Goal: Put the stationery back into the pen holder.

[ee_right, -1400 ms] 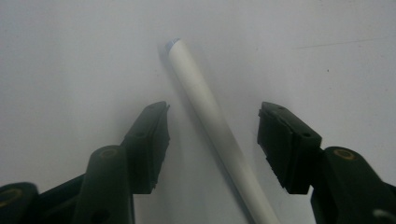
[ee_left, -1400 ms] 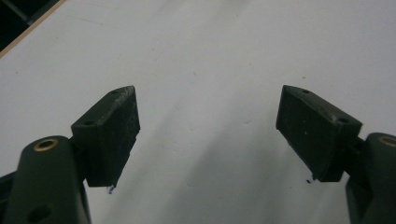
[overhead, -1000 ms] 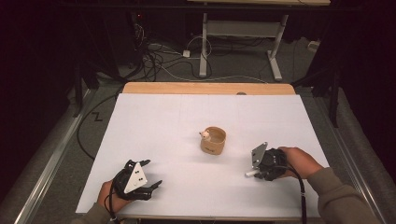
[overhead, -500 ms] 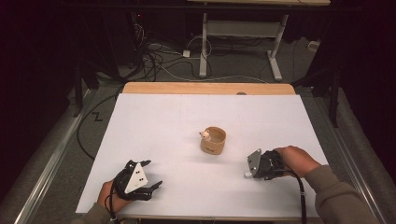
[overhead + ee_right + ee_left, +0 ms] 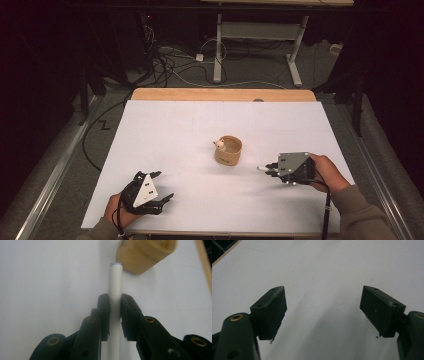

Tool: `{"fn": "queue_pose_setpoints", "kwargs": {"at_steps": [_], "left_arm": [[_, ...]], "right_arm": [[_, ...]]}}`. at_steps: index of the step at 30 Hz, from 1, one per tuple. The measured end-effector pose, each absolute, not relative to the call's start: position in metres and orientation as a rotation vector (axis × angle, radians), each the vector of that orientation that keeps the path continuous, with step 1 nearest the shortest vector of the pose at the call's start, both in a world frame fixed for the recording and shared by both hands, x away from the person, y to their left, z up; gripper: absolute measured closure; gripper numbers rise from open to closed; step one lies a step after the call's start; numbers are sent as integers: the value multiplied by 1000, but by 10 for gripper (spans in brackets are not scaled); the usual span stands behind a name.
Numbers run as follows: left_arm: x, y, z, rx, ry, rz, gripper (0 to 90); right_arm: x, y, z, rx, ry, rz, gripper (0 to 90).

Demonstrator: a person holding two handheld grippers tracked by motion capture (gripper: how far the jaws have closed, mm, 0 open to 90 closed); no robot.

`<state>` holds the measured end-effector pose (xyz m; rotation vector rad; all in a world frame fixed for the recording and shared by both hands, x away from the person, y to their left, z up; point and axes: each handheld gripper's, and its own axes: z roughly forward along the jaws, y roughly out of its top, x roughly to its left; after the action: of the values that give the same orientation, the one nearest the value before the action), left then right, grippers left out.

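A white sheet (image 5: 200, 145) covers most of a wooden table (image 5: 222, 94), whose bare far edge runs as a tan strip beyond the sheet, with cables (image 5: 172, 60) strewn on the floor behind it. Near the middle of the sheet, slightly right, stands a small tan cup (image 5: 229, 150) with a small pale object (image 5: 218, 145) at its left rim, too small to identify. At the near right, a person's right hand (image 5: 327, 172) holds the right gripper (image 5: 269, 169), topped by a grey three-cornered plate and pointing left, near the cup but apart from it. Its jaws are clamped on a slim white cylinder (image 5: 115, 285), possibly a marker or tube, whose tip projects beyond them toward the cup (image 5: 145, 253) in the right gripper view. At the near left, the left hand (image 5: 117, 210) holds the left gripper (image 5: 162, 186) low over the sheet, well apart from the cup; in the left gripper view its jaws are spread wide with nothing between them, bare white sheet (image 5: 324, 277) beneath.
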<state>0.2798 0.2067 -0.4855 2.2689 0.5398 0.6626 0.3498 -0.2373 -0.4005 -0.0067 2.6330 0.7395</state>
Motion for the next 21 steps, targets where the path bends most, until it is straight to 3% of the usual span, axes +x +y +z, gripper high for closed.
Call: {"fn": "queue_pose_setpoints", "kwargs": {"at_steps": [10, 21], "left_arm": [[280, 207, -485, 2268, 541, 664, 209], [280, 208, -485, 2257, 549, 665, 207]], "right_arm": [[352, -249, -390, 253, 2428, 1109, 791], [357, -243, -385, 393, 2288, 1285, 791]]}}
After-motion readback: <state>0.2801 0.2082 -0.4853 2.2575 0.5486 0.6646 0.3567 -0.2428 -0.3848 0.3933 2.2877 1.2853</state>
